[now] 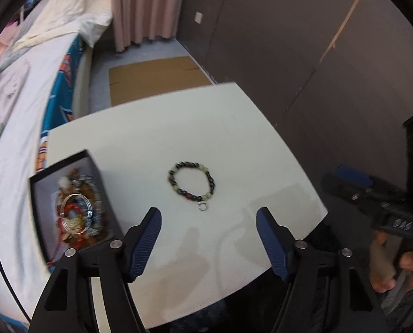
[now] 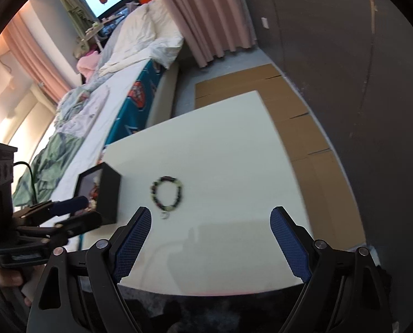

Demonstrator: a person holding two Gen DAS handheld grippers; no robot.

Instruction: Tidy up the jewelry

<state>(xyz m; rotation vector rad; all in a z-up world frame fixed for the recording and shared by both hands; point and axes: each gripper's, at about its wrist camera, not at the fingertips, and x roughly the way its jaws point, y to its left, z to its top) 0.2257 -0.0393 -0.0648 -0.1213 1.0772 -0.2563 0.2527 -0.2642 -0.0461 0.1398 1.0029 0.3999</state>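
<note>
A beaded bracelet (image 1: 191,180) of dark, red and pale green beads with a small silver ring lies flat on the white table (image 1: 156,138). My left gripper (image 1: 208,216) hovers above and just short of it, open, nothing between its blue pads. At the table's left edge stands a black box (image 1: 40,194) holding silver bangles and other jewelry. In the right wrist view the bracelet (image 2: 167,193) lies ahead and left of my right gripper (image 2: 210,220), which is open wide and empty. The black box (image 2: 108,194) sits left, with the left gripper beside it.
A bed (image 2: 95,105) with rumpled bedding runs along the table's left side. Flattened cardboard (image 1: 153,77) lies on the floor beyond the table, by a pink curtain (image 1: 142,5) and a dark wall. A hand (image 1: 384,263) holds the other gripper at the right.
</note>
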